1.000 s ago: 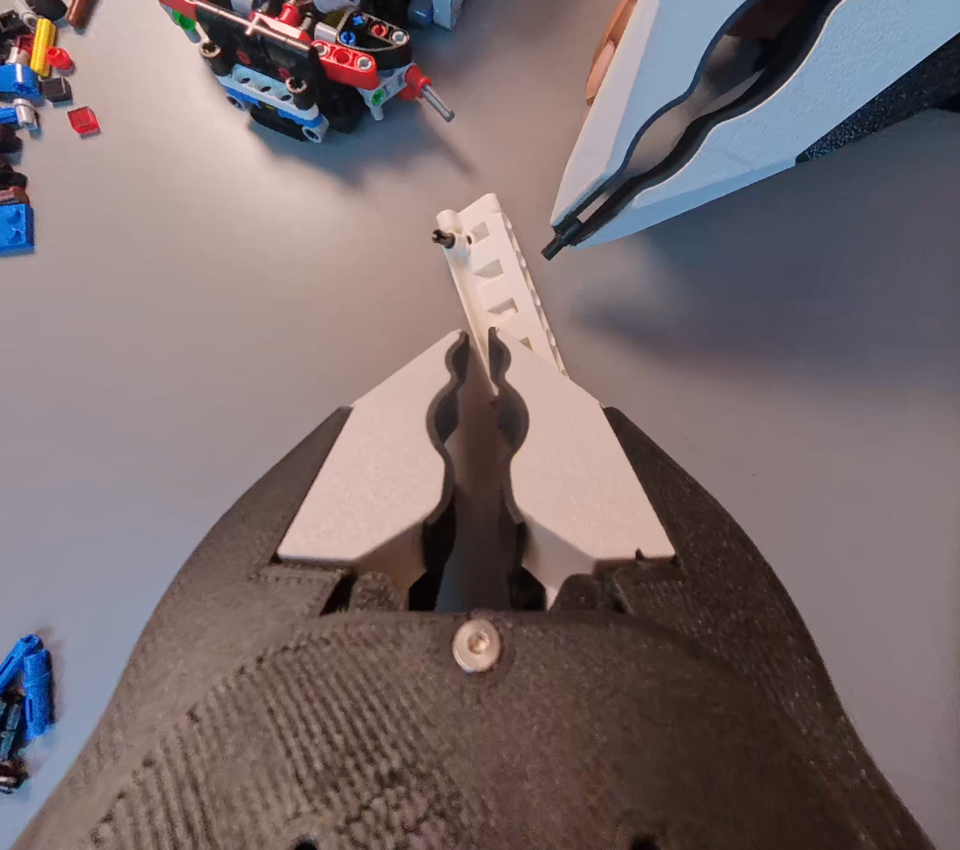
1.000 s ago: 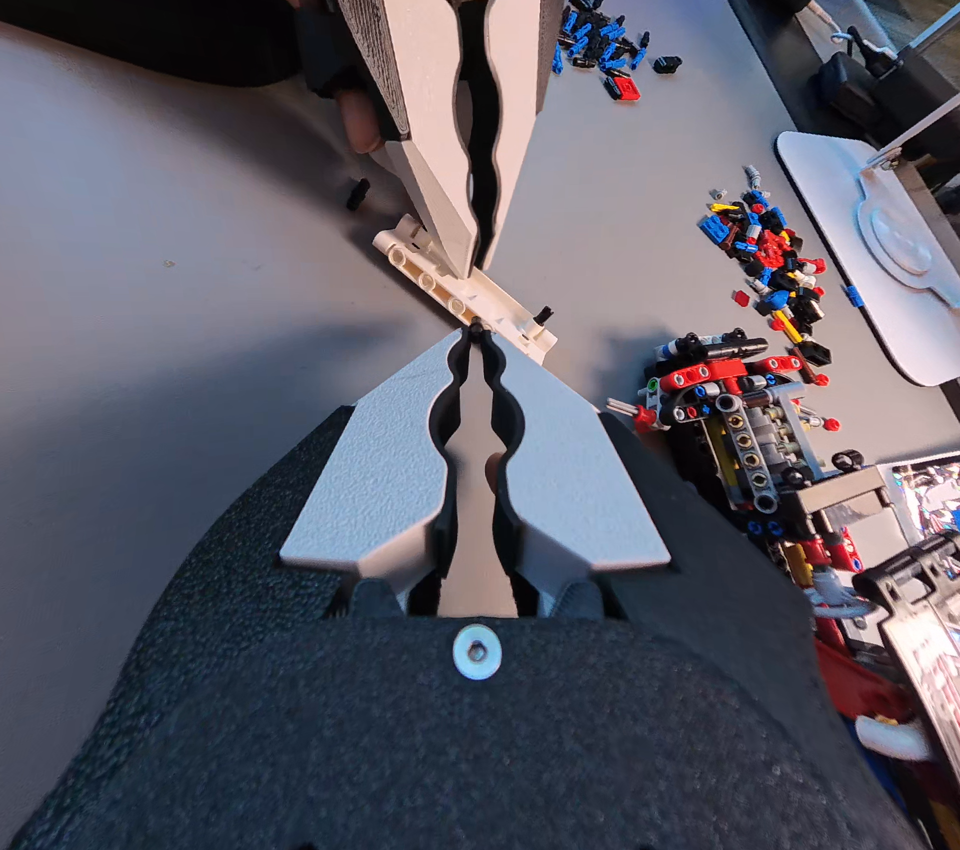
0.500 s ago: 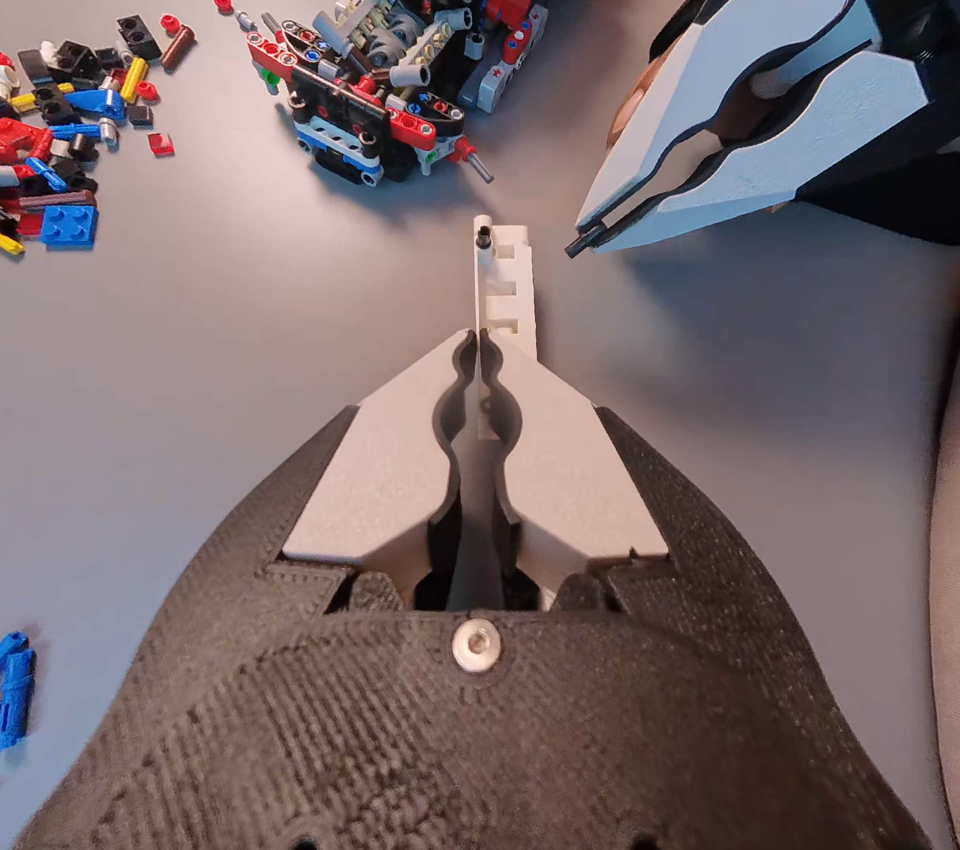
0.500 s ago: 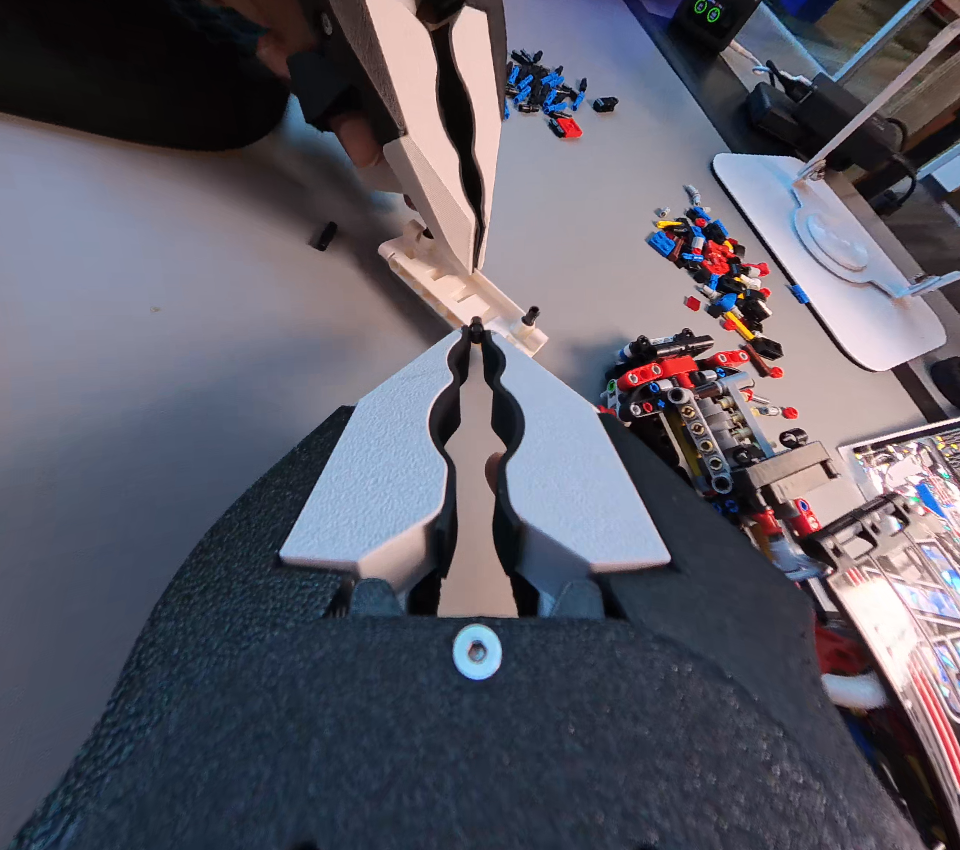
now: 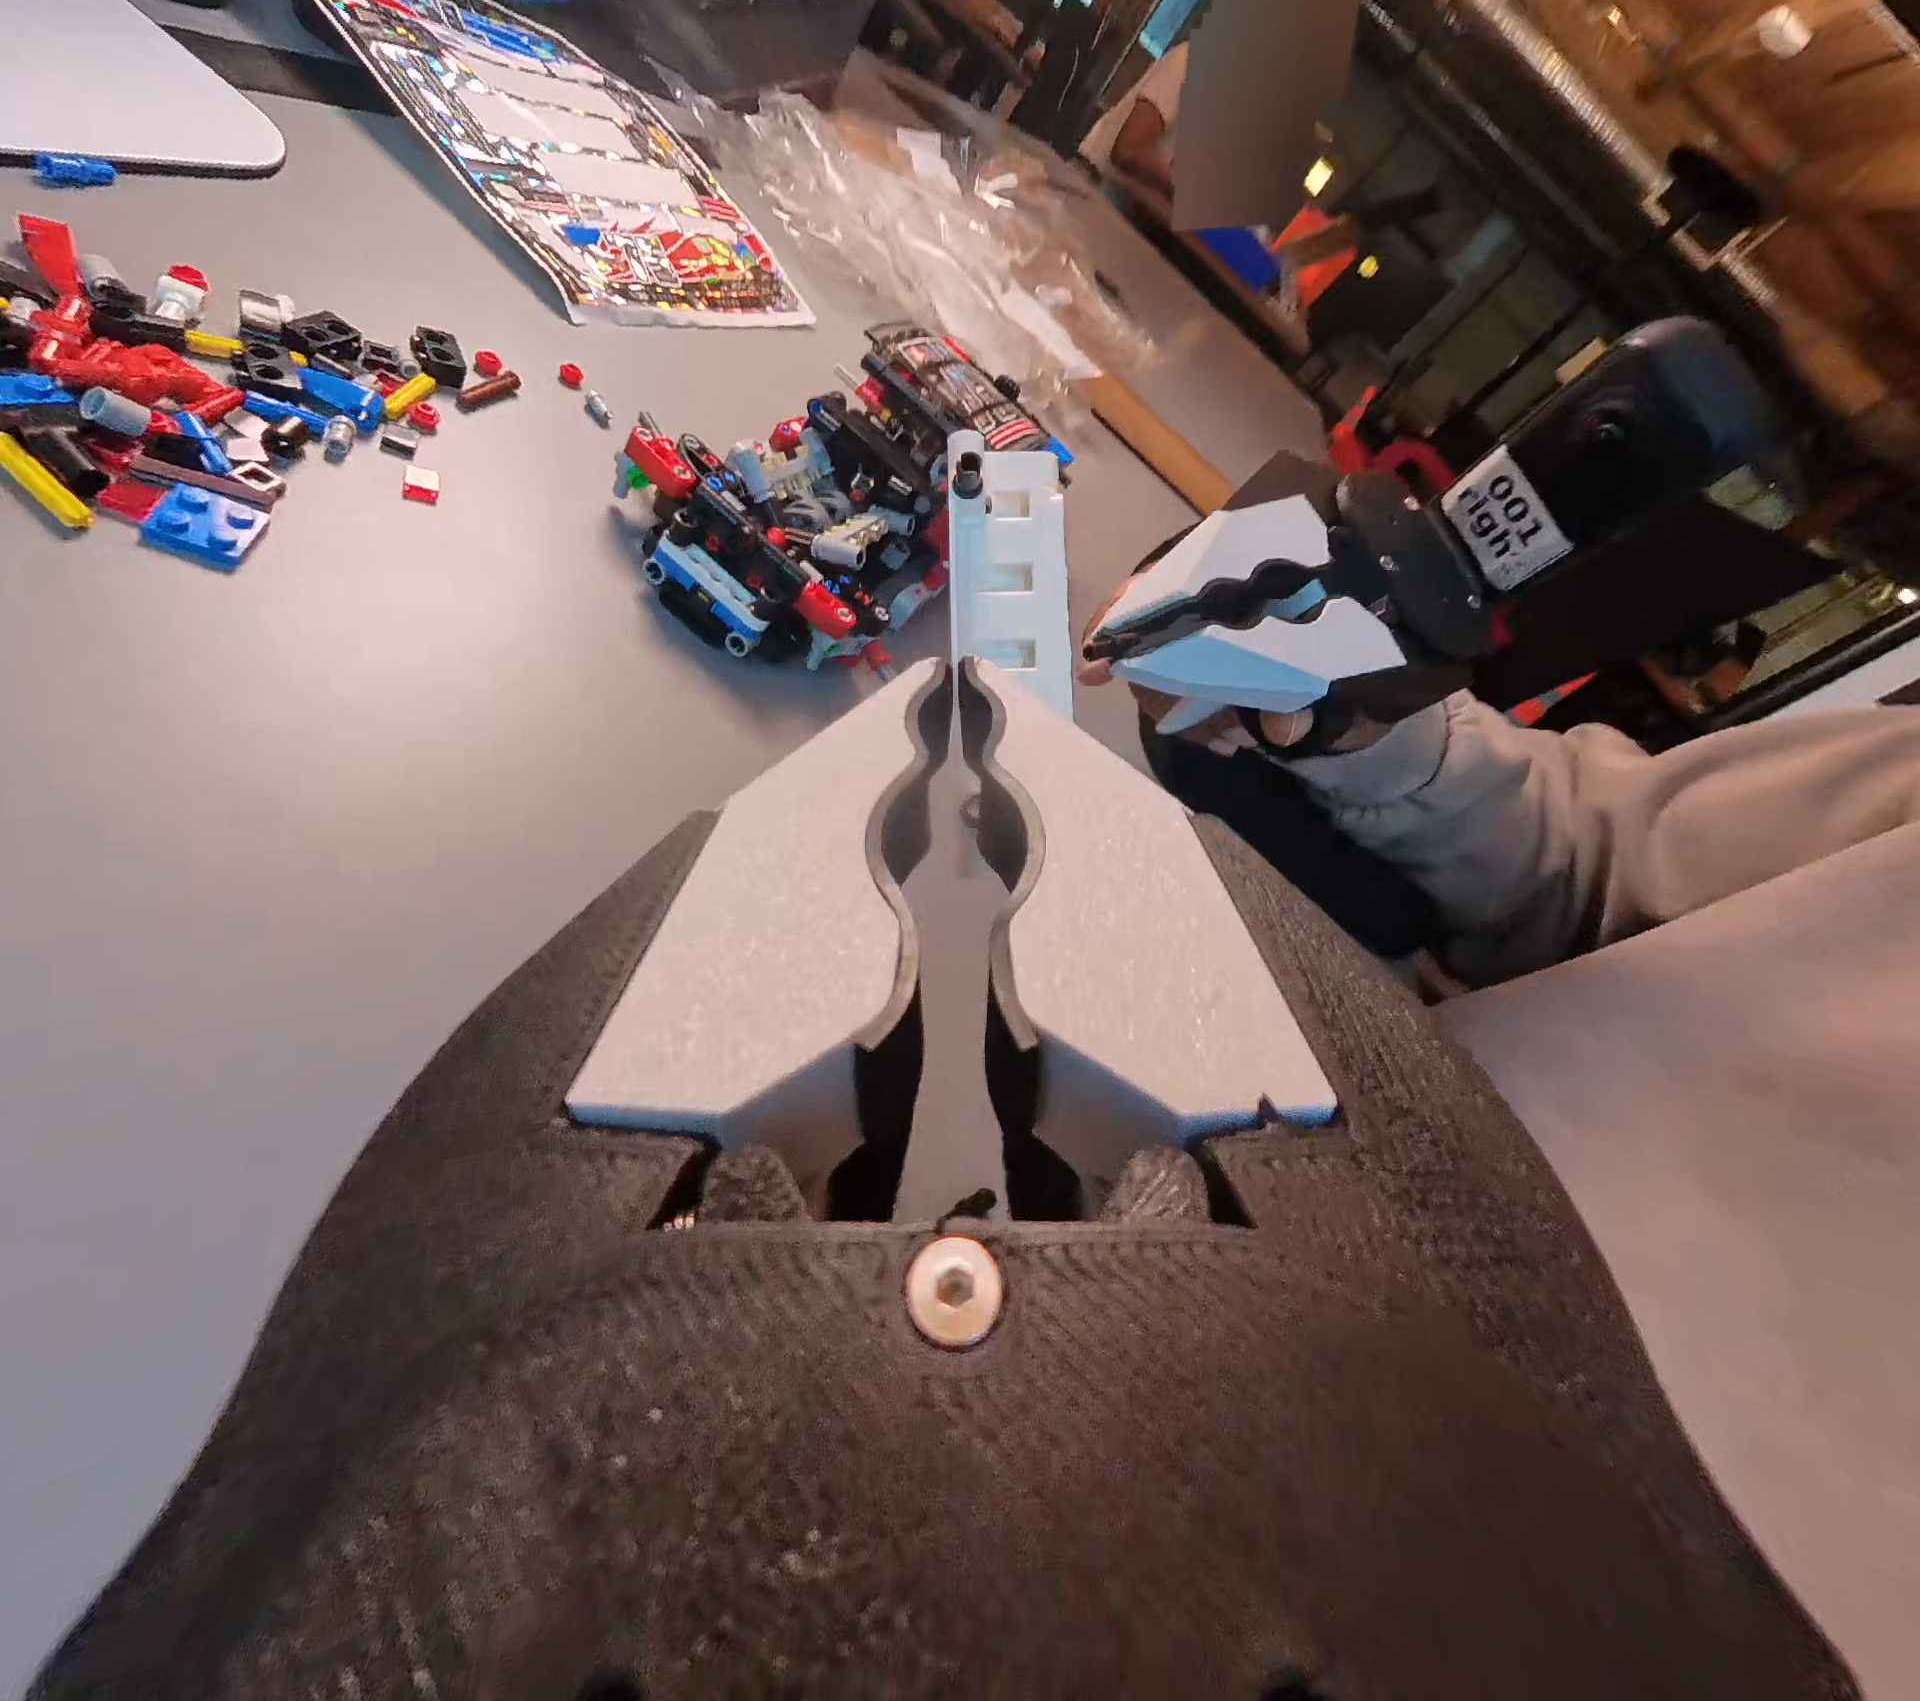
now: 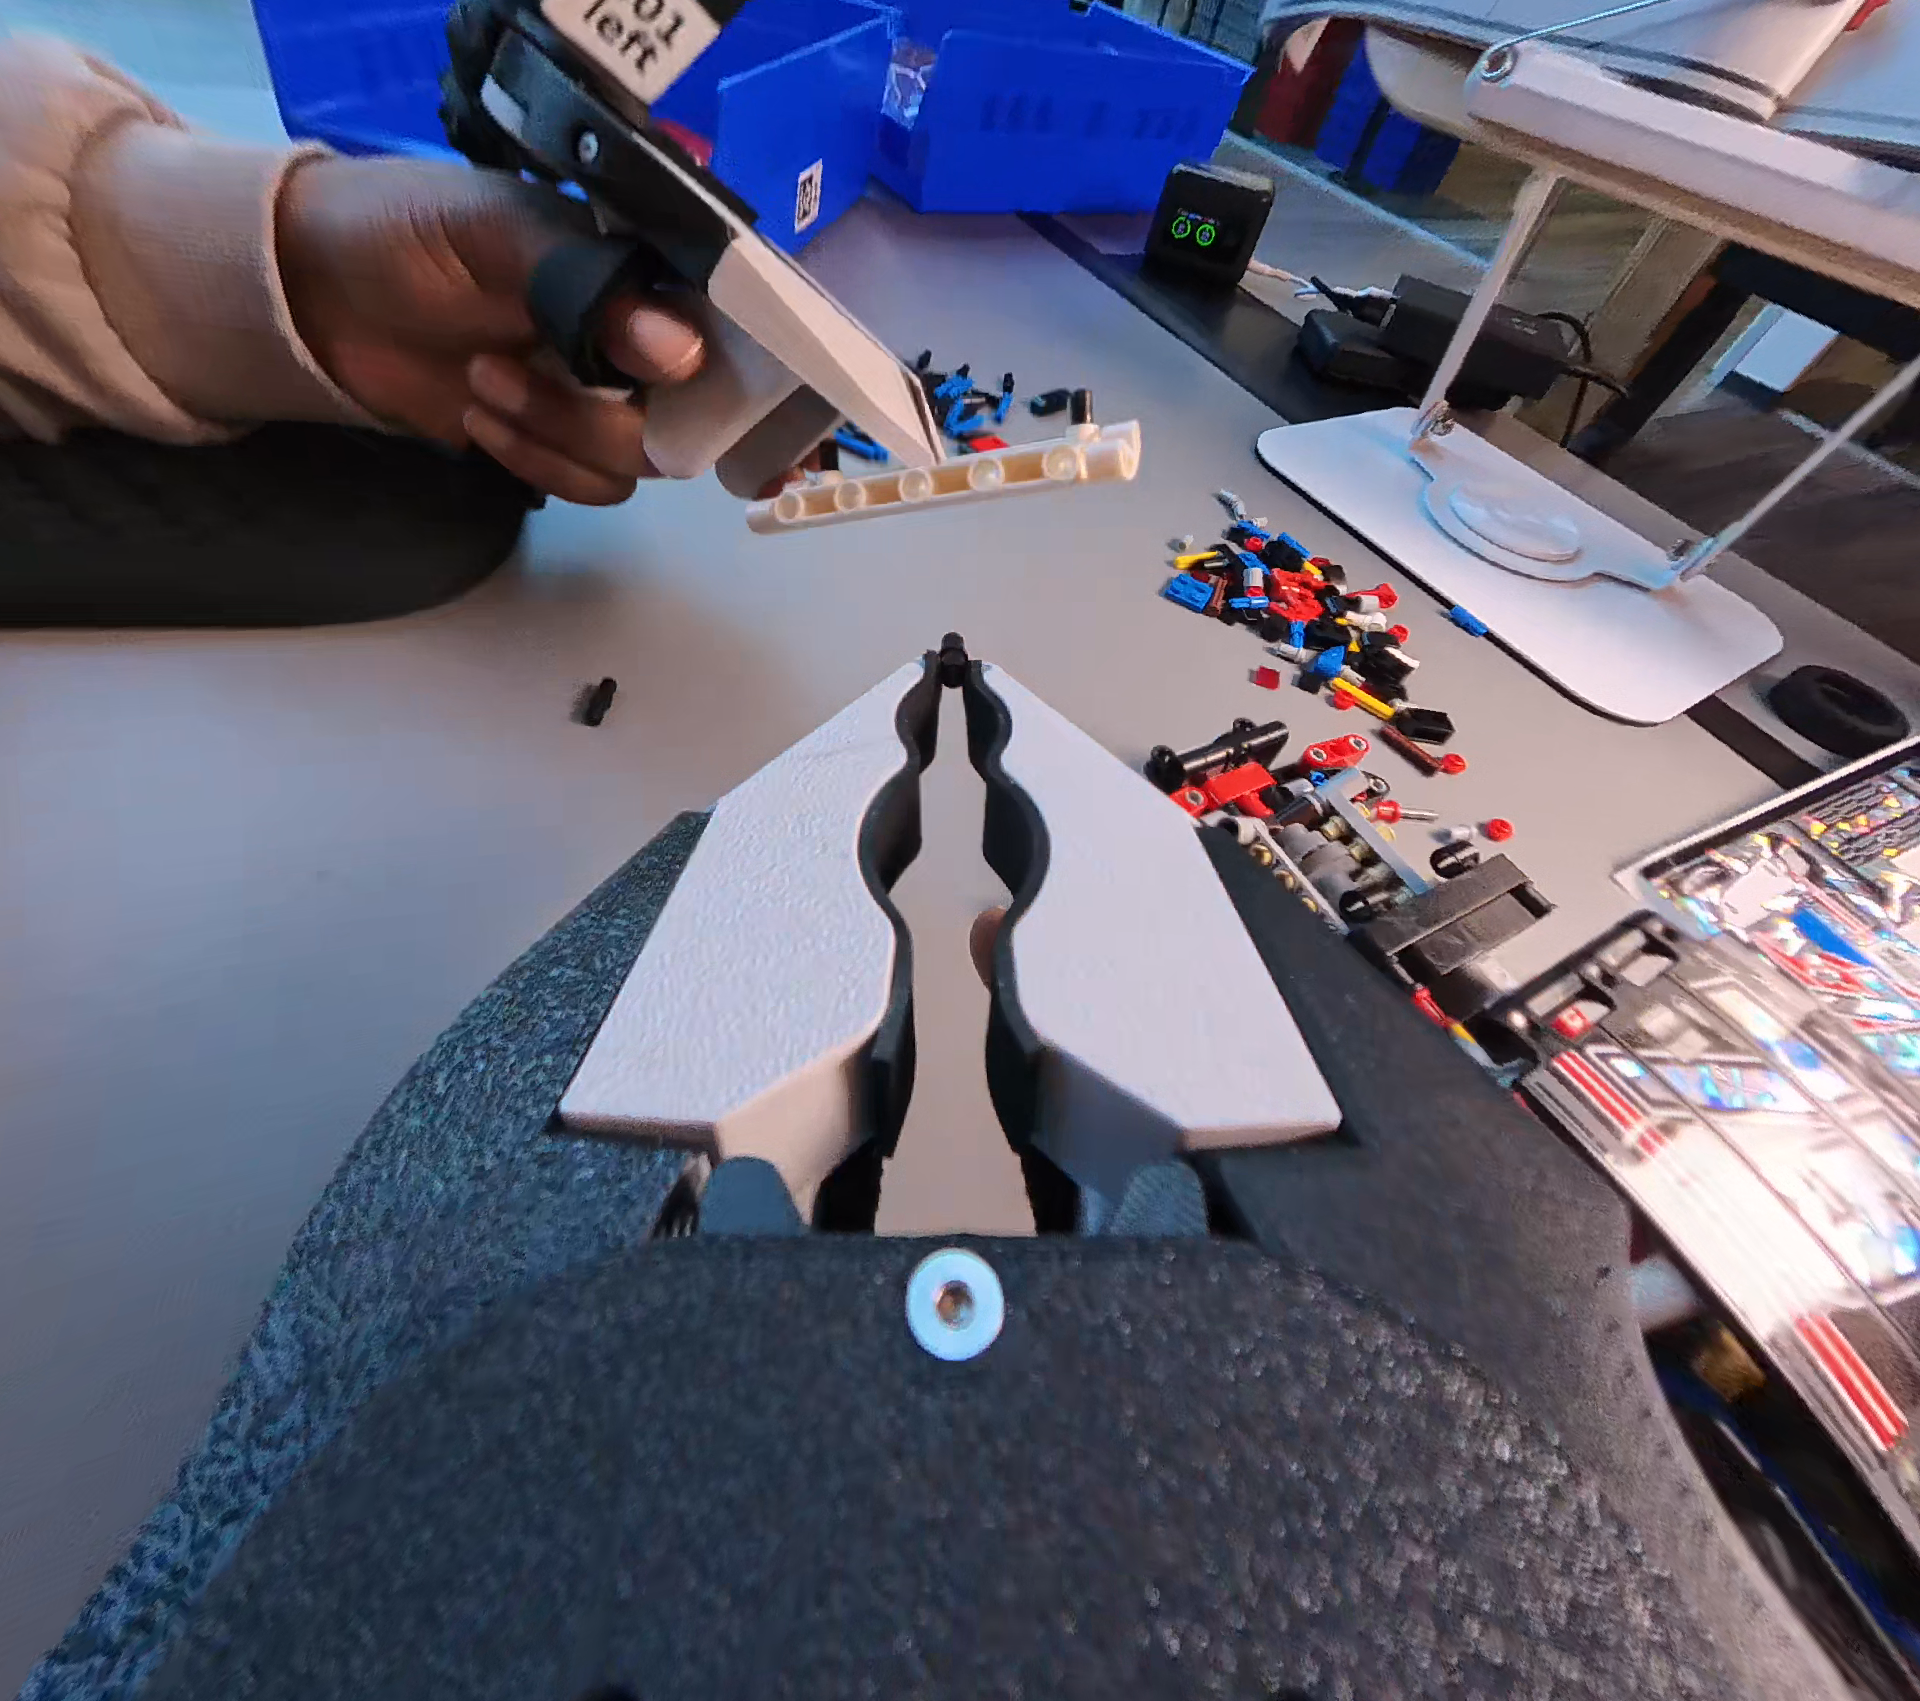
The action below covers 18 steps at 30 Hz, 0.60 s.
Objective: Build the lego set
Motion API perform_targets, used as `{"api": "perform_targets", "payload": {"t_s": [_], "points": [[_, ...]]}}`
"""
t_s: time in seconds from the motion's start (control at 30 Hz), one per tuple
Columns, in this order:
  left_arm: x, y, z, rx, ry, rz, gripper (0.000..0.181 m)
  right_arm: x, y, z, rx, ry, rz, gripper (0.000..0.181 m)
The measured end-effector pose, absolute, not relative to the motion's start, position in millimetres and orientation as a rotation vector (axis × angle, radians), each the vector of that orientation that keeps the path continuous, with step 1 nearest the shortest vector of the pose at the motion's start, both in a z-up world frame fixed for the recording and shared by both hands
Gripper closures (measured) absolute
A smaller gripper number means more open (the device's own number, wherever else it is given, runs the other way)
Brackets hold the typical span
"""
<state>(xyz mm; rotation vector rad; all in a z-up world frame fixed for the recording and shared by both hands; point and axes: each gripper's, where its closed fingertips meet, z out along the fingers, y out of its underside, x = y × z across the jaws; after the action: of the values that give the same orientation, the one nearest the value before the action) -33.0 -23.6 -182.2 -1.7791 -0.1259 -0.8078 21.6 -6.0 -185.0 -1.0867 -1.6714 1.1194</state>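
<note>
Above the worktop (image 6: 312, 820), the left tongs (image 5: 954, 664) grip a white beam (image 5: 1013, 571), while beside it the right tongs (image 6: 951, 664) pinch a black pin (image 6: 950, 649).

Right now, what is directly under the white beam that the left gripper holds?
The white beam hangs in the air; beneath it is only bare grey table. The left gripper covers its near end.

The near end of the white beam (image 5: 1006, 571) is hidden between the left gripper (image 5: 954, 670) fingers, the sticker sheet (image 6: 1766, 1007) is cut by the right wrist view's edge, and the far room behind the clear bags (image 5: 935, 238) is blurred.
</note>
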Motion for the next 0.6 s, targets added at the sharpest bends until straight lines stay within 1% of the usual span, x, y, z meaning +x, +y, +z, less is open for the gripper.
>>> {"api": "perform_targets", "payload": {"t_s": [0.23,0.6], "points": [[-35,-22,-175,-1.693,-0.179,-0.838,0.181,21,2,-170,-1.196,-1.539,1.335,0.179],[-41,-19,-174,-1.659,-0.231,-0.787,0.181,14,-4,-167,-1.230,-1.488,1.389,0.179]]}}
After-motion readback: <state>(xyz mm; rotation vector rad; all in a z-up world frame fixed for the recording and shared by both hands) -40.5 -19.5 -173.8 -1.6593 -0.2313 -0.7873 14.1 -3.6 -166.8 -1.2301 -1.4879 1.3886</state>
